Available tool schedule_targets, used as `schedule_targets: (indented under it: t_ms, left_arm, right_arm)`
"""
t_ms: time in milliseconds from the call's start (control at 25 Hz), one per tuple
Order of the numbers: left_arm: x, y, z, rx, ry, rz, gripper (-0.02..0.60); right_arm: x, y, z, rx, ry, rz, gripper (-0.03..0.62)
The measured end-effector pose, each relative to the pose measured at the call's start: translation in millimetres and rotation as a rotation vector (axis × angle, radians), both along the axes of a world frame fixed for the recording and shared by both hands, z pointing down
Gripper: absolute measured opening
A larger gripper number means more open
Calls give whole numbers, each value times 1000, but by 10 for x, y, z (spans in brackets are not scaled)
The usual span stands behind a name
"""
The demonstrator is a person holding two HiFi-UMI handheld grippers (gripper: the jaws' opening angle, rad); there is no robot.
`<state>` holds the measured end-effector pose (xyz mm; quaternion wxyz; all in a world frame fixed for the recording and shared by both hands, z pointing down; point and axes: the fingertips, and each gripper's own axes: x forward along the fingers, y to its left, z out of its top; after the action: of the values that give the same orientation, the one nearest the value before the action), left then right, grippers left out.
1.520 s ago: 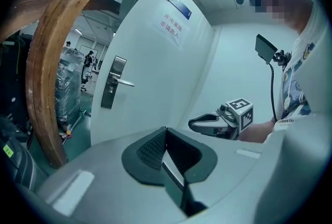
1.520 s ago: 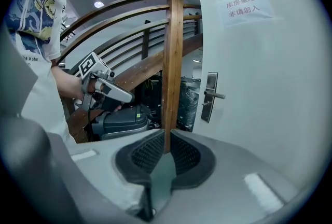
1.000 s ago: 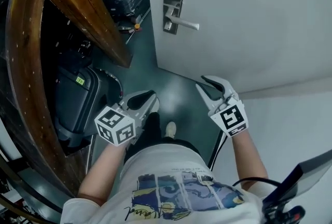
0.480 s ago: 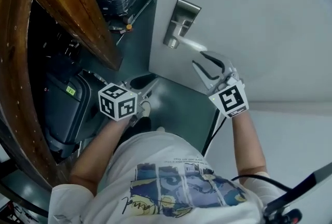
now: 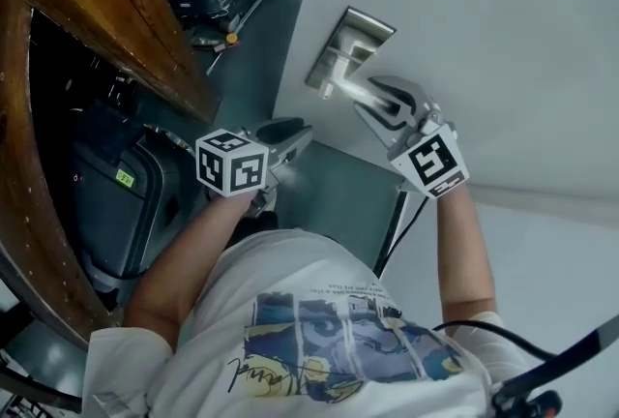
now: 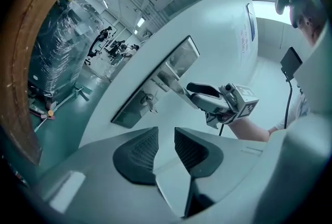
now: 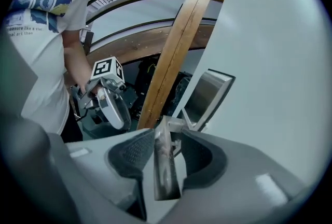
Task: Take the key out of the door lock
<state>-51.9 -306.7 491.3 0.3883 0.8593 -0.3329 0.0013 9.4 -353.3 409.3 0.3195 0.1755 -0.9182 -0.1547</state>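
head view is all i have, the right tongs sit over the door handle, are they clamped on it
Observer: No. In the right gripper view the handle lever lies between the right tongs, which have just been opening; the pads stand open on either side of it.
Operator: is the key in the lock, can't see it here
Observer: Yes. The left gripper view shows the key sticking out of the lock plate, further along the plate from the lever's base.
Operator: left tongs on it yet
Observer: No. The left tongs have just been opening, with nothing between them; the key is ahead of them, apart.
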Motion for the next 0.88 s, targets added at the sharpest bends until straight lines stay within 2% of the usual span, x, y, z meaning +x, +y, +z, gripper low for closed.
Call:
schedule_targets:
  t_ms: [160,360,760,880]
  left_arm:
    - [59,-154,35,-38,71,27,118]
    - [125,-327,73,-74,131,44,126]
    - [209,-568,120,-149,264,42,127]
    - [247,-619,118,-197,344,35,127]
  right_arm:
    - [-17,8,16,-59,-9,-44,147]
    - [-53,33,132,-115,28,-80,147]
    - [-114,34,160,-126,-14,-93,118]
    - [-118,20,144,-130,-25,-87,117]
